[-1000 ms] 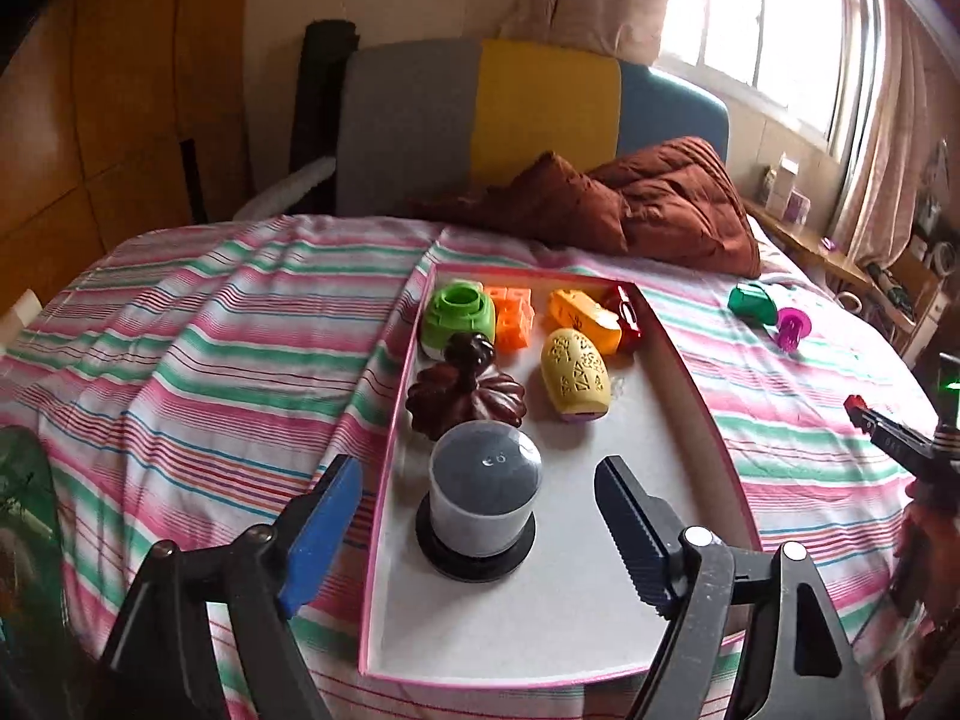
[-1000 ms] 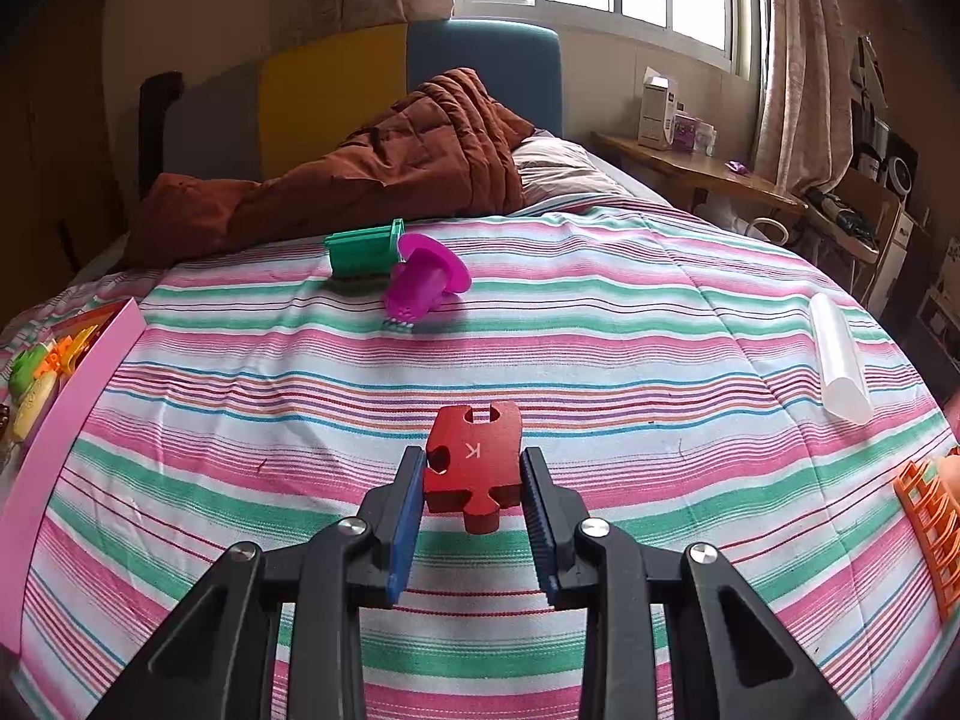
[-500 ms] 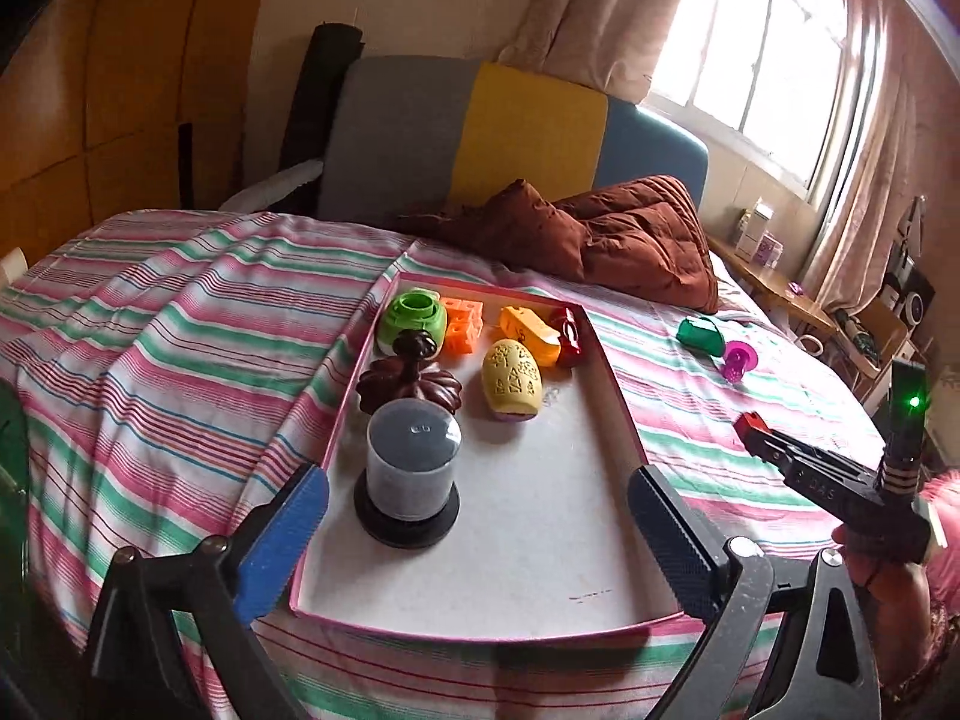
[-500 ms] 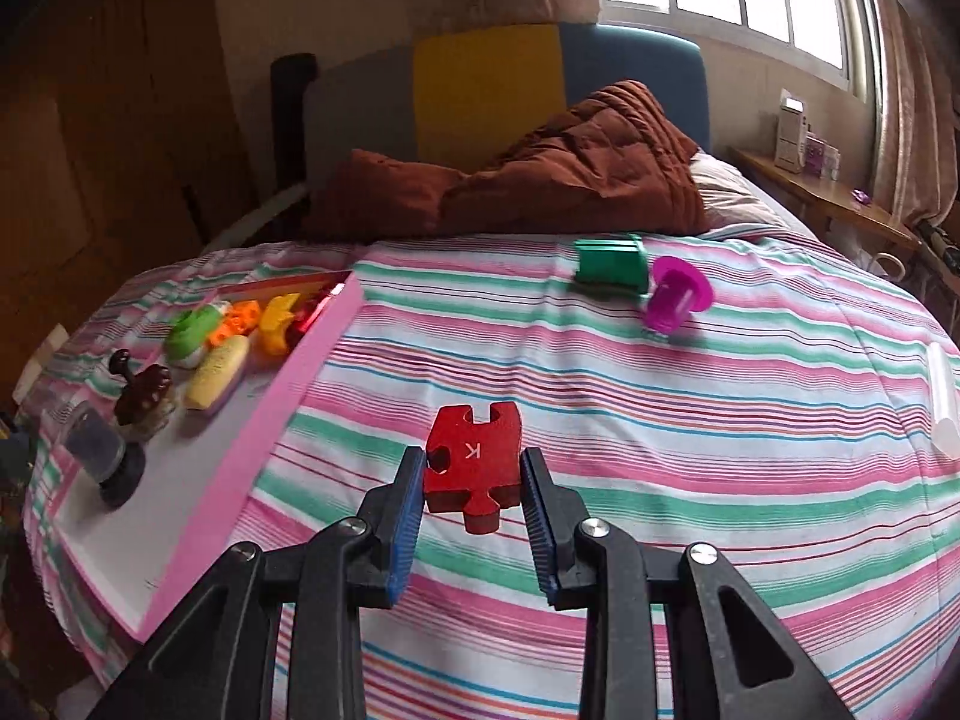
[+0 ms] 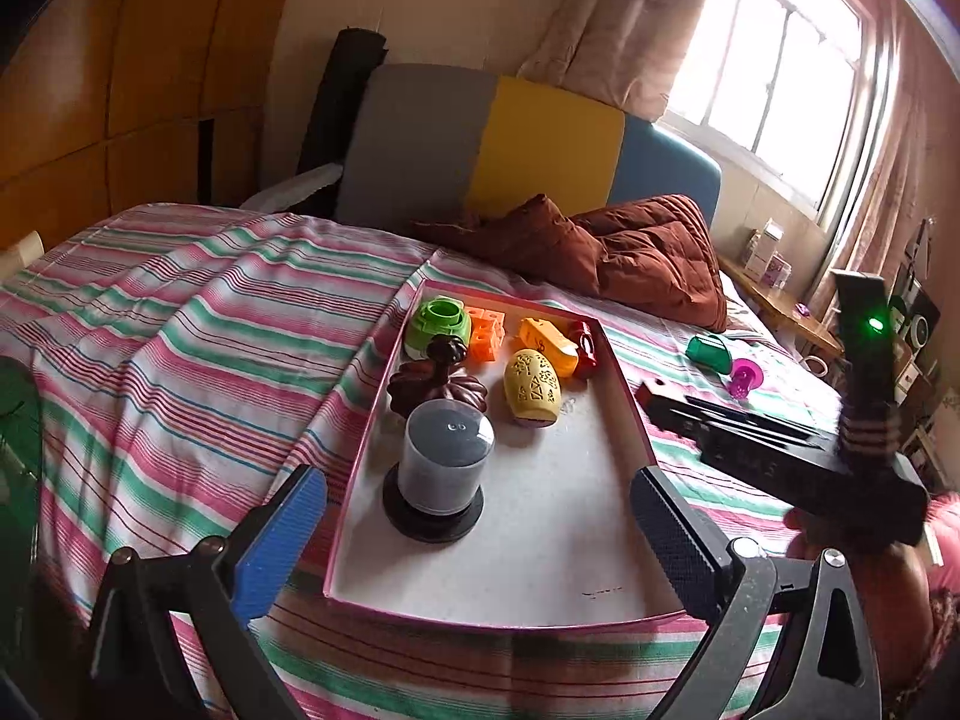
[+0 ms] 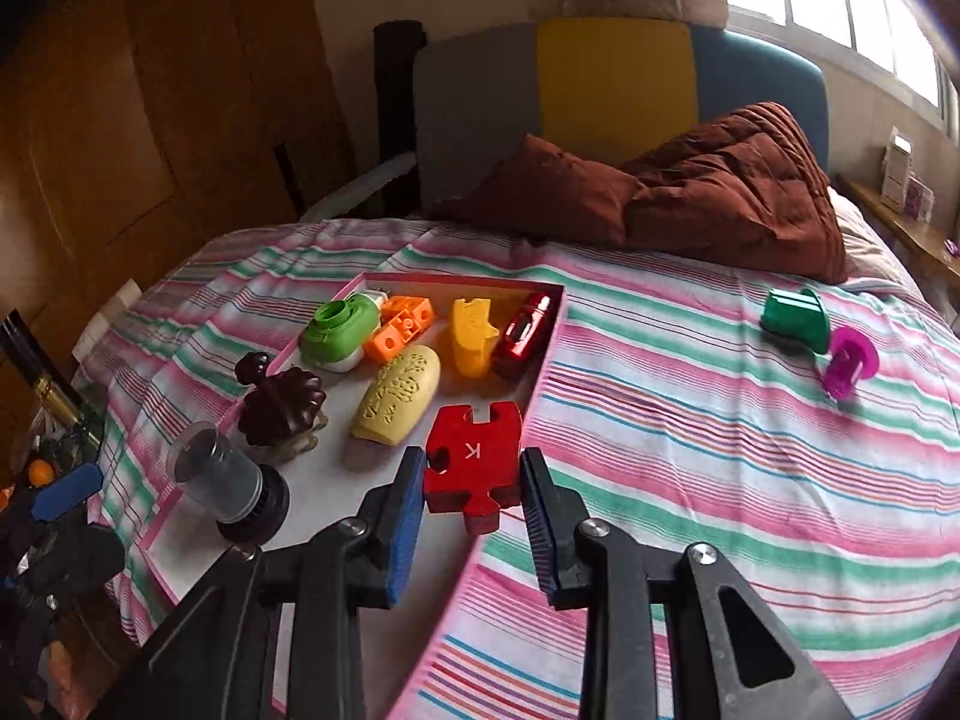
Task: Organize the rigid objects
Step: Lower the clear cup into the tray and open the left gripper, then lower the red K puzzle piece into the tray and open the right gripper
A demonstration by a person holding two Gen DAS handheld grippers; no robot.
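A pink-rimmed tray [image 5: 360,450] lies on the striped bed. It holds a green toy [image 5: 437,324], orange blocks [image 5: 486,333], a yellow piece [image 5: 549,345], a red car [image 5: 585,341], a yellow perforated egg [image 5: 533,385], a dark brown ornament [image 5: 438,381] and a clear canister on a black base [image 5: 444,462]. My left gripper [image 5: 474,540] stands wide open just short of the canister, holding nothing. My right gripper [image 6: 472,474] is shut on a red puzzle piece [image 6: 474,456], which hangs over the tray's right rim [image 6: 543,360].
A green piece [image 6: 792,315] and a magenta piece [image 6: 849,363] lie loose on the bedcover to the right of the tray. A brown quilt [image 6: 720,192] is heaped at the headboard. The tray's near half [image 5: 540,540] is bare.
My left gripper's jaws spread wide and it drew back from the canister. My right gripper carried the red puzzle piece left across the bed to the tray's right rim.
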